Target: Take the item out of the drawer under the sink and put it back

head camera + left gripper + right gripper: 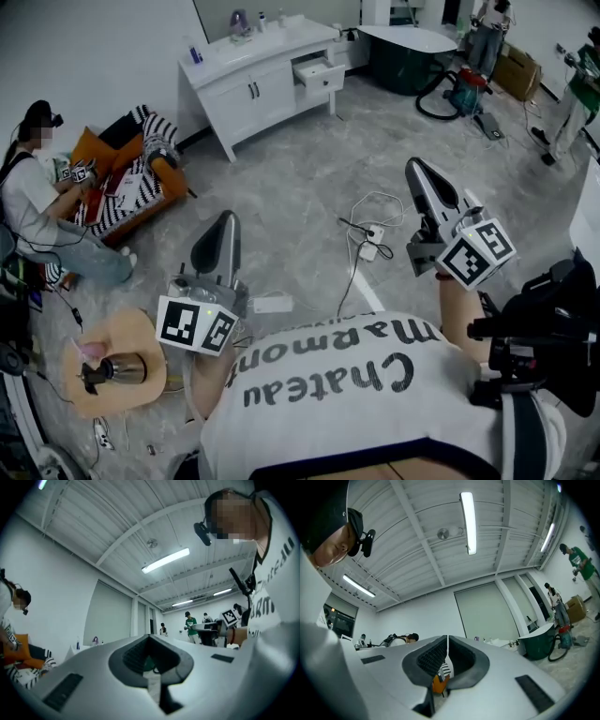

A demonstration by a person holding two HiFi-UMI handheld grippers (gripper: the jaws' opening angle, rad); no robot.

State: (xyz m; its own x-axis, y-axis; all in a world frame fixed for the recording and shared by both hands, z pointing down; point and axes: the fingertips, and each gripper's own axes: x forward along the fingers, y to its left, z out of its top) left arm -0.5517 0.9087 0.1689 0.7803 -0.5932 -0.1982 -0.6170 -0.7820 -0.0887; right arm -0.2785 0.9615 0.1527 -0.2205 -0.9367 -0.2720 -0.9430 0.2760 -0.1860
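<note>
Both claws are shut tight with nothing between them, held up in the near foreground: left claw (pixel 228 217), right claw (pixel 415 167). The drawer (pixel 319 73) stands pulled out at the right end of the white vanity (pixel 246 89), far across the floor and well apart from both claws. The item inside can't be made out.

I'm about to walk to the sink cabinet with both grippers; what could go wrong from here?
The cables and power strip lie on the floor between you and the sink cabinet: you could trip. The drawer already stands pulled out, easy to bump. The left gripper and right gripper are both shut, so they must open before grasping anything.
</note>
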